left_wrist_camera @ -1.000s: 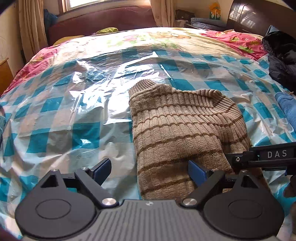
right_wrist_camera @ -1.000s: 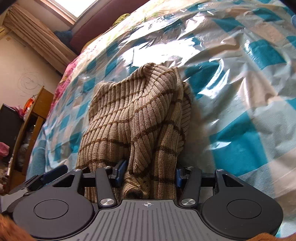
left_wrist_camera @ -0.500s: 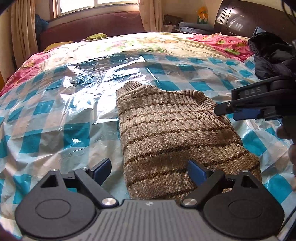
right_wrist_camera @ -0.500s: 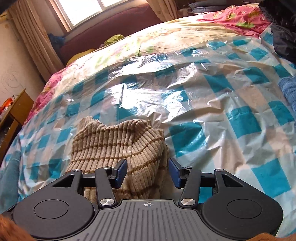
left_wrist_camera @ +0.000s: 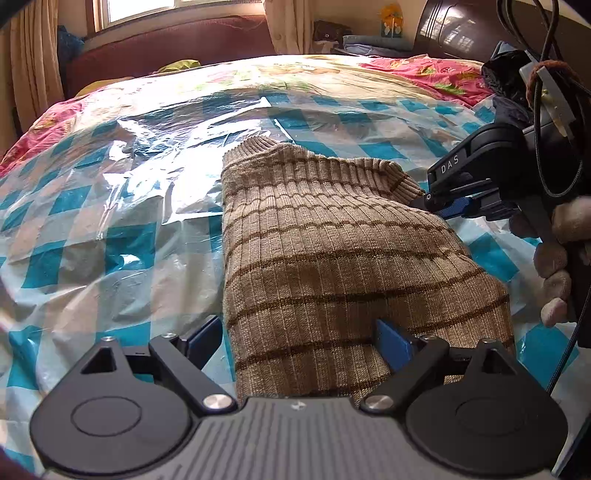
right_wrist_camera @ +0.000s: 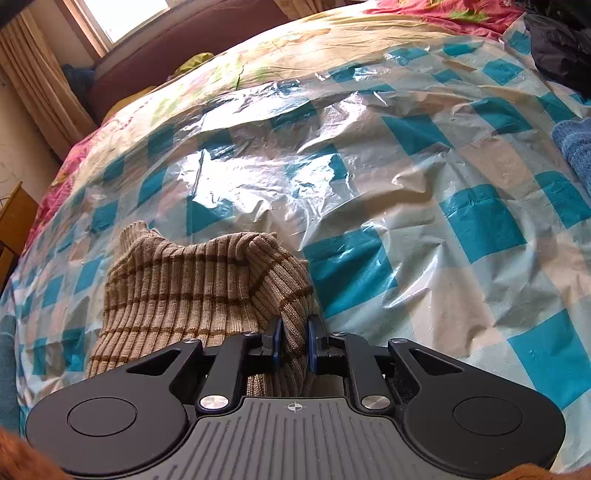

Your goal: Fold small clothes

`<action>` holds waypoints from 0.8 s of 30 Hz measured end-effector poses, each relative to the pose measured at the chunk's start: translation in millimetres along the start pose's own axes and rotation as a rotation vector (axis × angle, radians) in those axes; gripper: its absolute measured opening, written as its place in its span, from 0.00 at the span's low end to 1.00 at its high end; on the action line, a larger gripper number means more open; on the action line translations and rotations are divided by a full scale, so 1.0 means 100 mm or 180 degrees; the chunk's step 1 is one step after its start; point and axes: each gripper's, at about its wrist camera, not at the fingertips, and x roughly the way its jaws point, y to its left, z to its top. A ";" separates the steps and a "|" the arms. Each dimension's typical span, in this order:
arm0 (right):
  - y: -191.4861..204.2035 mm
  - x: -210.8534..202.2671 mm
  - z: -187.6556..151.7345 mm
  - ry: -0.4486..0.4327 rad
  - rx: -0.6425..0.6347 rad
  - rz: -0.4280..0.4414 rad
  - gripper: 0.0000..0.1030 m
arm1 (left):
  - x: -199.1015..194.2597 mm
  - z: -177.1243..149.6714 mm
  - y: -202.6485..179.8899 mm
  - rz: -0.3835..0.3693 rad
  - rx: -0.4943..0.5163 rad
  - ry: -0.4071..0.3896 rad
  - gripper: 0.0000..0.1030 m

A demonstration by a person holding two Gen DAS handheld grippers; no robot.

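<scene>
A tan ribbed sweater (left_wrist_camera: 332, 258) with thin brown stripes lies partly folded on a blue-checked plastic sheet (left_wrist_camera: 110, 221) over the bed. My left gripper (left_wrist_camera: 295, 338) is open, its fingers wide apart over the sweater's near edge. My right gripper (right_wrist_camera: 293, 341) is shut on the sweater's (right_wrist_camera: 192, 288) right edge, a fold of knit pinched between its blue pads. The right gripper also shows in the left wrist view (left_wrist_camera: 450, 203) at the sweater's right side, held by a hand.
Dark clothes (right_wrist_camera: 561, 48) are piled at the bed's far right. A blue knit item (right_wrist_camera: 576, 147) lies at the right edge. A wooden cabinet (right_wrist_camera: 14, 221) stands left of the bed. A dark headboard (left_wrist_camera: 461, 29) and a window are at the back.
My right gripper has closed on the sweater's right edge; half a second ago its fingers stood apart around it. The left gripper has stayed open by the near edge.
</scene>
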 end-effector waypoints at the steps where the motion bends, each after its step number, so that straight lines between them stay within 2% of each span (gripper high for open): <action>1: -0.02 -0.05 0.00 -0.0025 0.0033 0.0018 0.19 | -0.03 0.00 0.00 0.0030 0.0003 -0.0018 0.91; 6: 0.06 -0.58 -0.18 -0.0282 -0.0172 0.0191 0.19 | -0.09 -0.04 -0.01 0.0149 0.0004 -0.0004 0.91; 9: 0.11 -0.87 -0.47 -0.0250 -0.0294 0.0331 0.20 | -0.13 -0.10 -0.04 0.0221 0.0049 0.0030 0.91; 13: 0.19 -1.12 -0.92 -0.0199 -0.0464 0.0387 0.23 | -0.20 -0.20 -0.06 0.0250 0.0035 0.0094 0.91; 18: 0.24 -1.15 -1.31 -0.0052 -0.0591 0.0326 0.31 | -0.25 -0.31 -0.05 0.0231 -0.0110 0.0202 0.91; 21: 0.23 -1.07 -1.46 0.0094 -0.0558 0.0264 0.32 | -0.27 -0.36 -0.07 0.0255 -0.0116 0.0226 0.91; 24: 0.26 -1.04 -1.55 0.0073 -0.0634 0.0130 0.32 | -0.29 -0.43 -0.08 0.0273 -0.0125 0.0266 0.92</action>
